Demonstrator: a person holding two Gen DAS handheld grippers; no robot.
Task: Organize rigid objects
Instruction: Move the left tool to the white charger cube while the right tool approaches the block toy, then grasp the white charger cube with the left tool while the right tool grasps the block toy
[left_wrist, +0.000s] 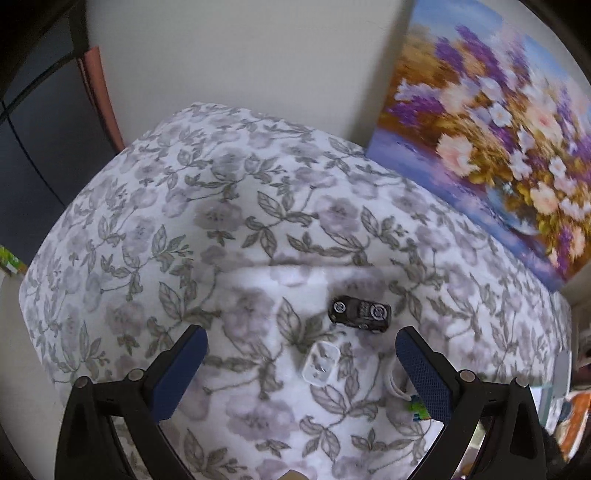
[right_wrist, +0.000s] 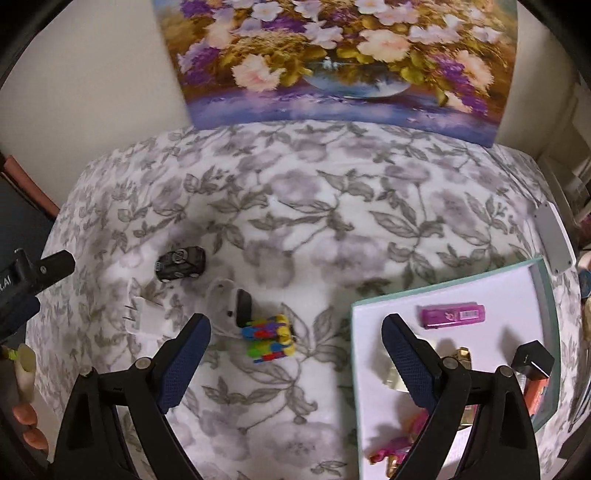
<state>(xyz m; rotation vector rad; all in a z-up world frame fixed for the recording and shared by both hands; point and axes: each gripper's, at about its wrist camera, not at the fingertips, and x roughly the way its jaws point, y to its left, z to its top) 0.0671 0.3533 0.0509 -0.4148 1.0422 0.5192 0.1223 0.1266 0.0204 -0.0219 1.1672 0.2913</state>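
Both the left gripper (left_wrist: 301, 345) and the right gripper (right_wrist: 295, 332) hover with fingers apart, holding nothing. On the floral tabletop (right_wrist: 332, 206), a black toy car (left_wrist: 359, 314) lies just beyond a white plug (left_wrist: 321, 363). A colourful toy (right_wrist: 269, 338) sits left of the white tray (right_wrist: 373, 369), which holds a pink box (right_wrist: 452, 315).
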